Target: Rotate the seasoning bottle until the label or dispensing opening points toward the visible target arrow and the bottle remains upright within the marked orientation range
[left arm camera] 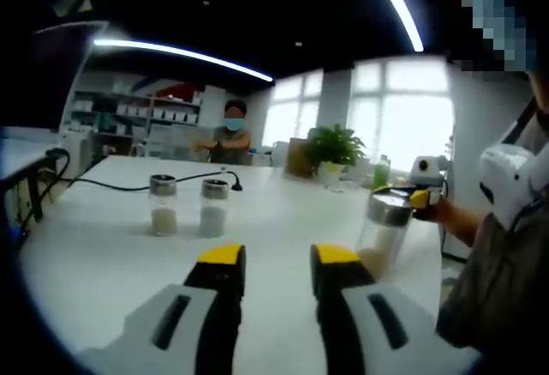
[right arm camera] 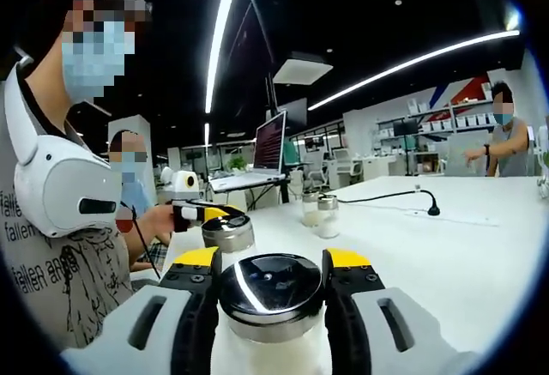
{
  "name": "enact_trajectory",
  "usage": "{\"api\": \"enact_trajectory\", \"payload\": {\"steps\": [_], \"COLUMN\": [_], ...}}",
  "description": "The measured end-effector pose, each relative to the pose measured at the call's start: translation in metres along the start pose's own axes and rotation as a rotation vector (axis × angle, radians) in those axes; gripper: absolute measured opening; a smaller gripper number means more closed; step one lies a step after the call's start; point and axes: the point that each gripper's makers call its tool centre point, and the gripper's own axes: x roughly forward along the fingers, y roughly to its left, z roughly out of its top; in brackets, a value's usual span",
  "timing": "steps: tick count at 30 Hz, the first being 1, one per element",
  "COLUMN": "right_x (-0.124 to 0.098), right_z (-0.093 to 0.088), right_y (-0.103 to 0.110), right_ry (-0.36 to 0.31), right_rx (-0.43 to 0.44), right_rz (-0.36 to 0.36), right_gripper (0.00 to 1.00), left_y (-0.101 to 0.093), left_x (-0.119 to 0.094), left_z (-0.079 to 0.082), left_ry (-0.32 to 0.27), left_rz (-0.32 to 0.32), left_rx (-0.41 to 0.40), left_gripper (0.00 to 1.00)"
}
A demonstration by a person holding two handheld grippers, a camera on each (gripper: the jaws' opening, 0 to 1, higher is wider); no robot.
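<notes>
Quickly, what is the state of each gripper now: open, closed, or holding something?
Left gripper: open, jaws apart, nothing between them.
Right gripper: closed on a seasoning bottle, jaws at both sides of its metal lid.

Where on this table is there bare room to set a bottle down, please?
The table is bare between the left gripper and the two jars, and right of the cable. It is crowded near the right gripper, clamped on a bottle, another bottle behind.
</notes>
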Motion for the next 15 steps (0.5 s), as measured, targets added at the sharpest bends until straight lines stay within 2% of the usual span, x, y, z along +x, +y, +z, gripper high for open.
{"api": "enact_trajectory", "payload": {"steps": [15], "right_x": [-0.0045], "right_z": [-0.0002], "right_y": [0.0038], "right_ry": [0.041], "right_rx": [-0.001], "right_rz": [0.038], "right_gripper": [0.46], "left_y": [-0.0063], "left_x": [0.0008], "left_z": [0.0013], "left_ry": [0.008], "left_rz": [0.003], "left_rx": [0.001], "left_gripper": [0.32]}}
